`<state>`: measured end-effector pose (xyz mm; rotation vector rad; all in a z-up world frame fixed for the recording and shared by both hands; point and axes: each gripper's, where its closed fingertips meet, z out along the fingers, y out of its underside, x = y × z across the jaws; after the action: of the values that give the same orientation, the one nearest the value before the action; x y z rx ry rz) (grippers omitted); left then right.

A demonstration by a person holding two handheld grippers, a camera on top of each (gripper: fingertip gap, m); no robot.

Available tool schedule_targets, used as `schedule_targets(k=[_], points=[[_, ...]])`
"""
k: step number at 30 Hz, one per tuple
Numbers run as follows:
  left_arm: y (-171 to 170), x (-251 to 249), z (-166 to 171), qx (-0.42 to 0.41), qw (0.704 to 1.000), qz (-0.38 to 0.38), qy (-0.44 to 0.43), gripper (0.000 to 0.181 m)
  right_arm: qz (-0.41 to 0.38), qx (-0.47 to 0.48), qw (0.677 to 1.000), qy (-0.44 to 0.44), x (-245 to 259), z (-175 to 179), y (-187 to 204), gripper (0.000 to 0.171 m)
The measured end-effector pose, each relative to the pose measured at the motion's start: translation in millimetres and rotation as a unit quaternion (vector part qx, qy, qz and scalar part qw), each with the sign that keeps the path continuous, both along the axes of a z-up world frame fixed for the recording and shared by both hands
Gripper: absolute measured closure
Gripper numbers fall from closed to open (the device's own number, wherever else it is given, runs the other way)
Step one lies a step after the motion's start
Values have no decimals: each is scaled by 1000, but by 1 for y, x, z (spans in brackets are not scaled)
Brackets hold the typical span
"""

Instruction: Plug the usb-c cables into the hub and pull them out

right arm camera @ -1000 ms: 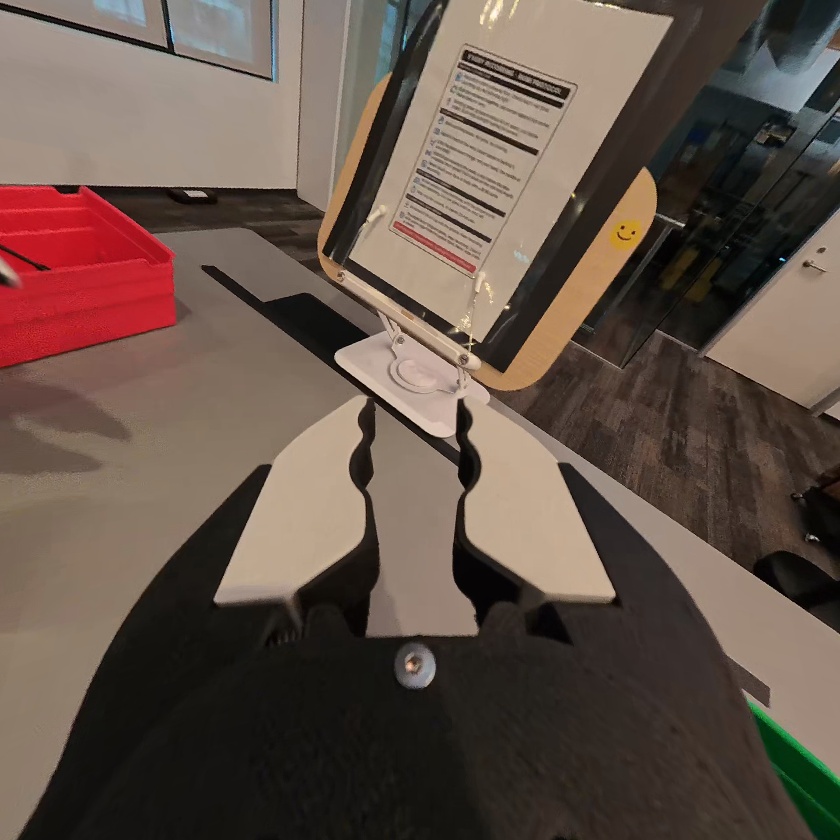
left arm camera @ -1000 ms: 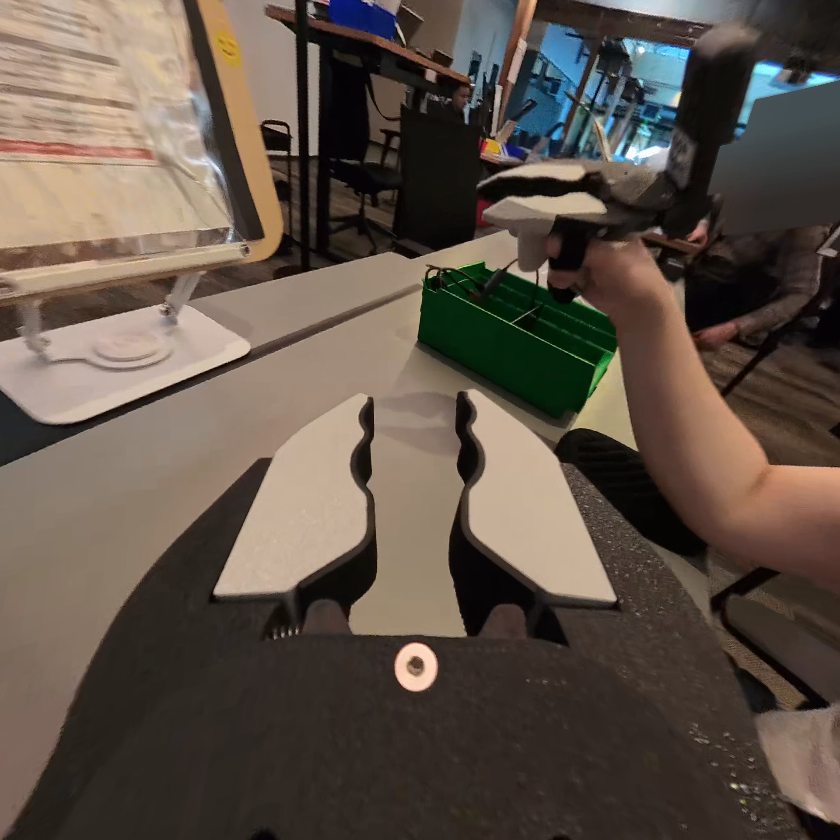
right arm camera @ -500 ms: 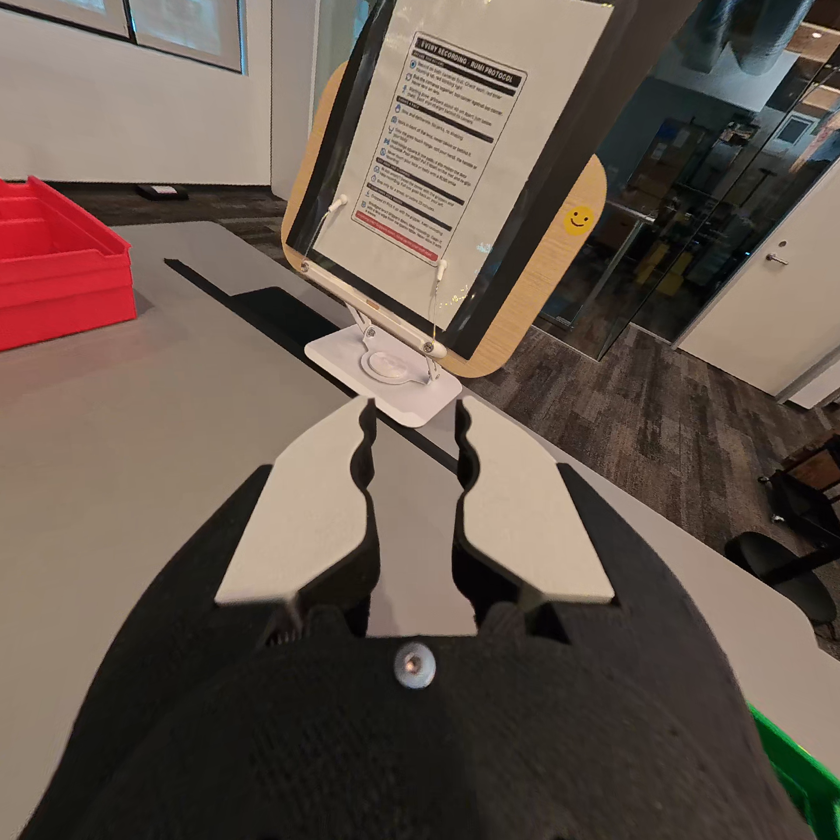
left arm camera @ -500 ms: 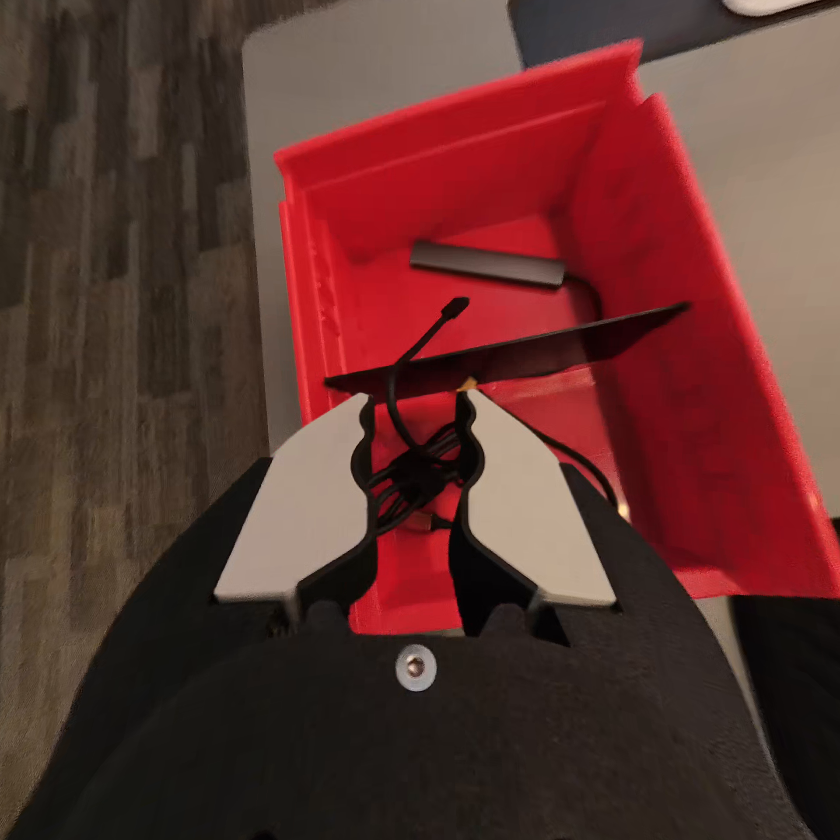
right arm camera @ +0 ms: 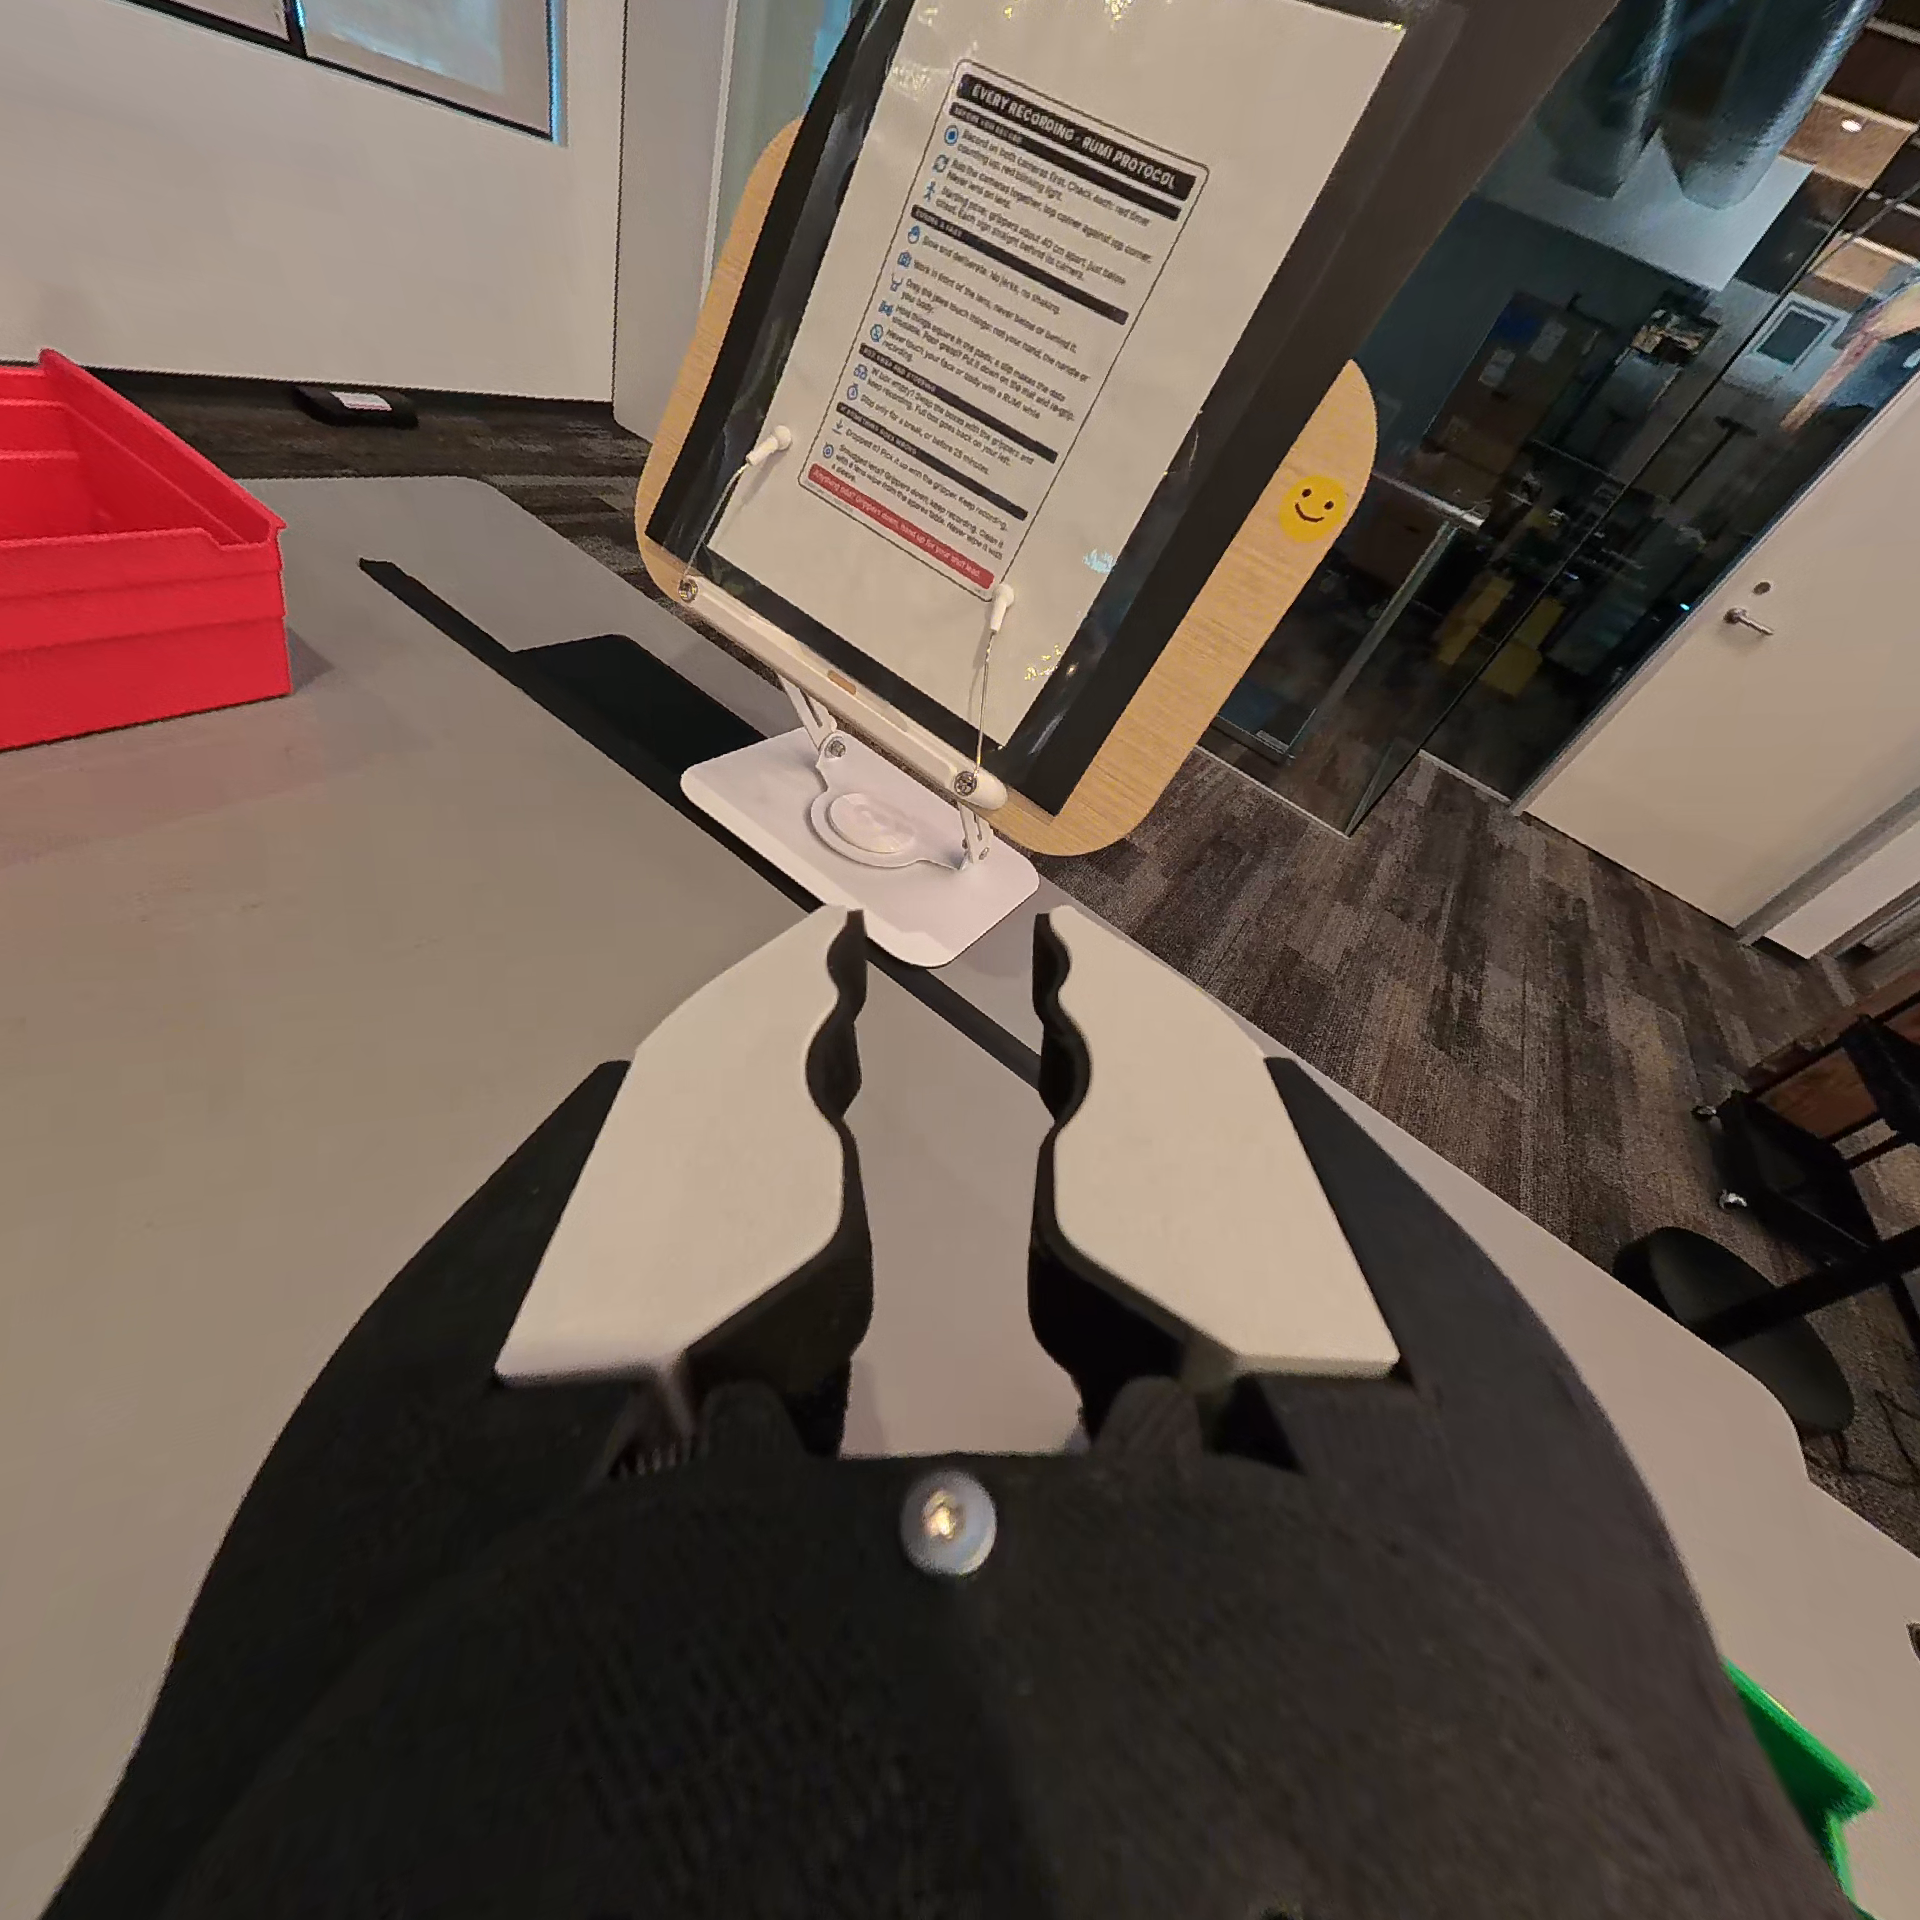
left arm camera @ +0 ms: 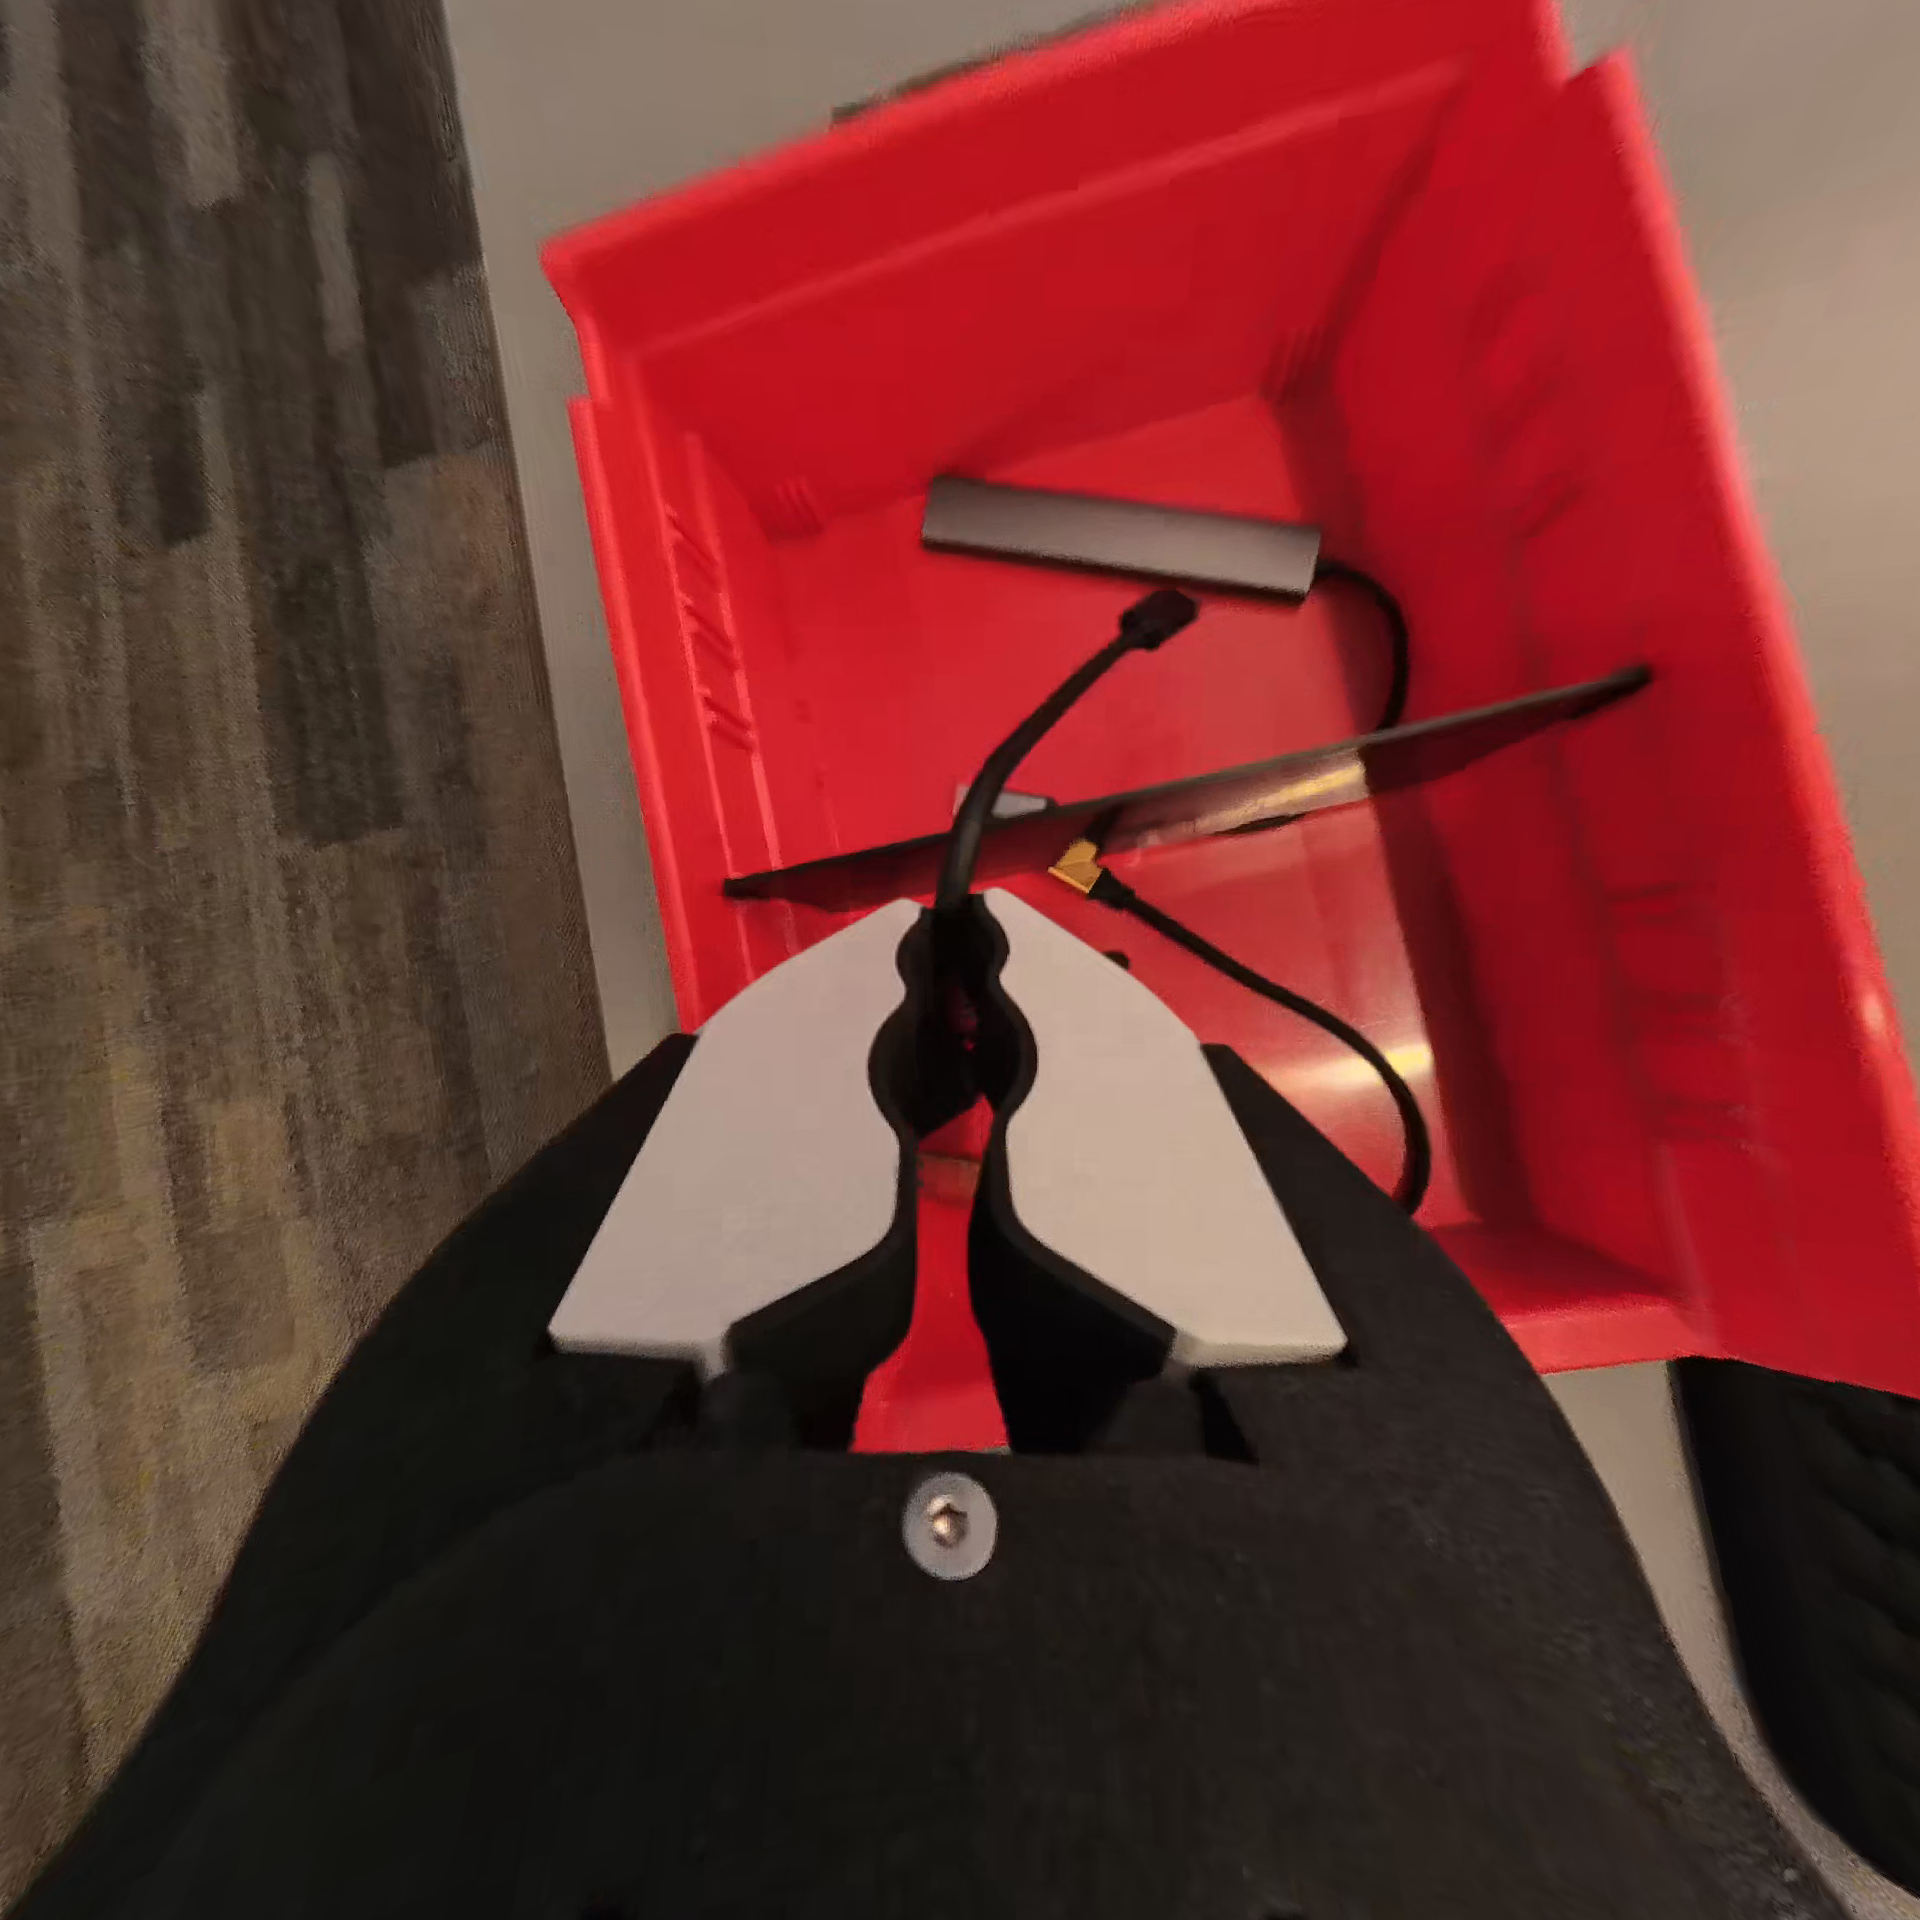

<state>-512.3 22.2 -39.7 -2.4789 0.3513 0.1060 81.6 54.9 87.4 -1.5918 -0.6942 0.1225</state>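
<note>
In the left wrist view my left gripper (left arm camera: 951,914) is shut on a black usb-c cable (left arm camera: 1023,738) over the near compartment of a red bin (left arm camera: 1039,208). The cable's plug end (left arm camera: 1158,618) sticks up past the fingertips toward the far compartment. A dark grey hub (left arm camera: 1122,535) lies flat in the far compartment, its own lead curving right. A second cable with a gold plug (left arm camera: 1075,868) lies in the near compartment. A black divider (left arm camera: 1455,743) splits the bin. My right gripper (right arm camera: 945,925) is open and empty above the grey table (right arm camera: 312,987).
A document stand on a white base (right arm camera: 883,842) holding a printed sheet stands just beyond the right gripper. The red bin (right arm camera: 114,582) sits at the table's far left. A green bin corner (right arm camera: 1797,1787) shows at the lower right. Carpeted floor (left arm camera: 208,727) lies left of the red bin. Left tips to right tips: about 60 centimetres. The dark grey hub (left arm camera: 1122,535) is about 15 centimetres from my left fingertips and 55 centimetres from my right.
My left gripper swung from facing the table and green bin to over the red bin, then closed on the black cable and lifted it. The right gripper drifted slightly and stayed open.
</note>
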Motion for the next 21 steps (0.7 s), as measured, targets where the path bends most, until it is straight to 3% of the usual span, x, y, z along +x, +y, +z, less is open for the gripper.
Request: schedule_targets(k=[1,8,14,18,21], points=[[1,2,10,11,1000,-2,-9,177,0,1,1000,0,0,0,0,140],[-7,28,83,82,994,-33,-66,177,-3,5,1000,3,6,2,-1,141],[-30,129,138,116,965,-146,-185,177,4,9,1000,8,5,5,-4,142],[-47,229,116,58,939,-228,-249,177,10,13,1000,-11,1,5,-8,142],[-51,301,65,0,925,-260,-278,177,13,18,1000,-20,0,7,-12,141]])
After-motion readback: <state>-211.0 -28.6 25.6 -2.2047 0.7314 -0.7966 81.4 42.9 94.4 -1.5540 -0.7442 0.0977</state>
